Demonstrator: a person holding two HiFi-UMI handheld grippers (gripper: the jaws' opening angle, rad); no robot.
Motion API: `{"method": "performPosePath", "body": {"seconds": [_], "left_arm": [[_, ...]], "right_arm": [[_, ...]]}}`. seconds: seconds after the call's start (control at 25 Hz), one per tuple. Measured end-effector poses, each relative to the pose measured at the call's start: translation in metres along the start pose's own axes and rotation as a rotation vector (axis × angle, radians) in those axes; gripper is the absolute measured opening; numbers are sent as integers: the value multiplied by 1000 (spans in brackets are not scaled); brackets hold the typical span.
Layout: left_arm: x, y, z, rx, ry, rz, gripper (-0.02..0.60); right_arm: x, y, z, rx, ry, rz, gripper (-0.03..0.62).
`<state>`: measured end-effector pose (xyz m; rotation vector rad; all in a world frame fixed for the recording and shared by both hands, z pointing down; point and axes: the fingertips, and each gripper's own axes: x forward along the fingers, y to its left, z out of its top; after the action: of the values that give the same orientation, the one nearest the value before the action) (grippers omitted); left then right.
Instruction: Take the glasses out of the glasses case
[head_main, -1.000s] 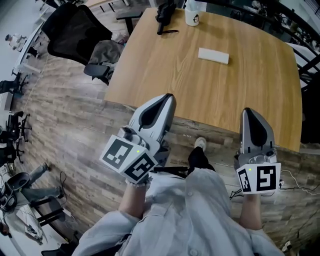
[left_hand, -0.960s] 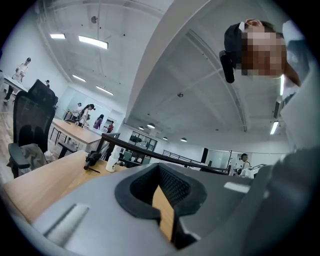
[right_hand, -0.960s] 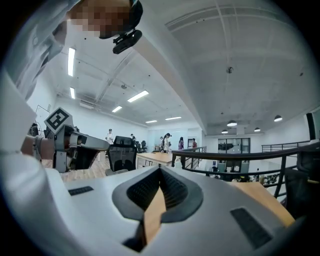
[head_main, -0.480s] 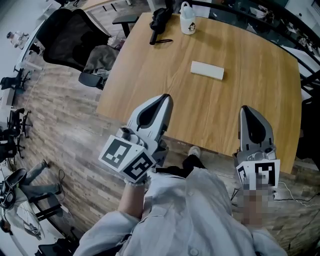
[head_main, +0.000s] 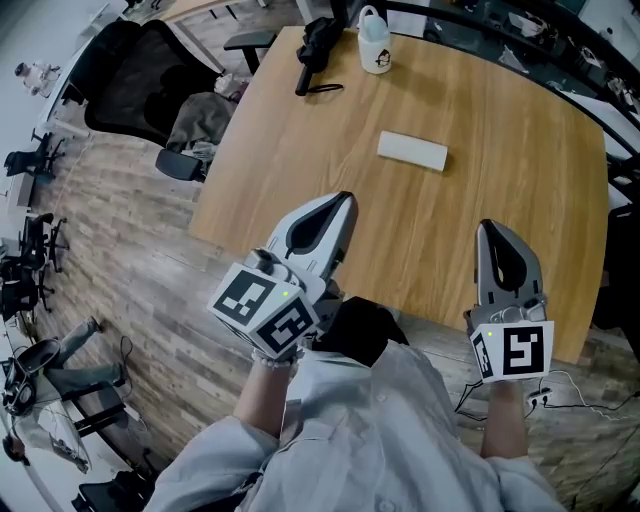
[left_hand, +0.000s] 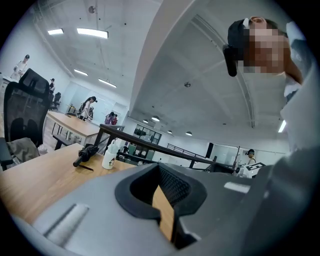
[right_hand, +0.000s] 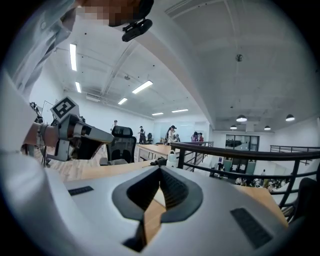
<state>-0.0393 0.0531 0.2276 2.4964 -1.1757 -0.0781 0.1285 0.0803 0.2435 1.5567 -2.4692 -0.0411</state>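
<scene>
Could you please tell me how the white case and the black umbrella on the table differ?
The case is white, while the umbrella is black. The case is a short, flat block with plain sides, whereas the umbrella is a longer, folded bundle. The case lies alone near the middle of the table, while the umbrella lies at the far edge, beside a white bottle. Both lie flat on the wood.
</scene>
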Motion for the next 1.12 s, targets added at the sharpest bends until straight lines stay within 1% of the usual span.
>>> {"method": "performPosePath", "body": {"seconds": [0.2, 0.32, 0.52, 0.64, 0.72, 0.84, 0.96, 1.04, 1.08, 1.12], "left_arm": [[20, 11, -7, 11, 39, -6, 5], [35, 18, -11, 14, 55, -29, 5], [58, 36, -21, 15, 108, -50, 5], [71, 46, -26, 9, 131, -65, 5], [81, 53, -30, 9, 147, -72, 5], [94, 66, -37, 4, 172, -76, 5], [105, 78, -48, -9, 204, -74, 5], [112, 87, -56, -16, 227, -72, 5], [115, 91, -61, -21, 238, -71, 5], [118, 96, -65, -28, 248, -70, 5]], "right_arm": [[9, -7, -8, 1, 22, -14, -2], [17, -13, -11, -9, 38, -23, -2], [39, -19, -20, -36, 72, -36, -2], [53, -22, -25, -49, 86, -26, -2], [62, -25, -30, -70, 97, -18, -2], [78, -27, -39, -138, 137, -2, -2], [92, -30, -51, -146, 176, -5, 0], [102, -31, -61, -164, 208, 7, 2], [107, -31, -65, -181, 225, 19, 11], [112, -30, -69, -204, 241, 31, 48]]}}
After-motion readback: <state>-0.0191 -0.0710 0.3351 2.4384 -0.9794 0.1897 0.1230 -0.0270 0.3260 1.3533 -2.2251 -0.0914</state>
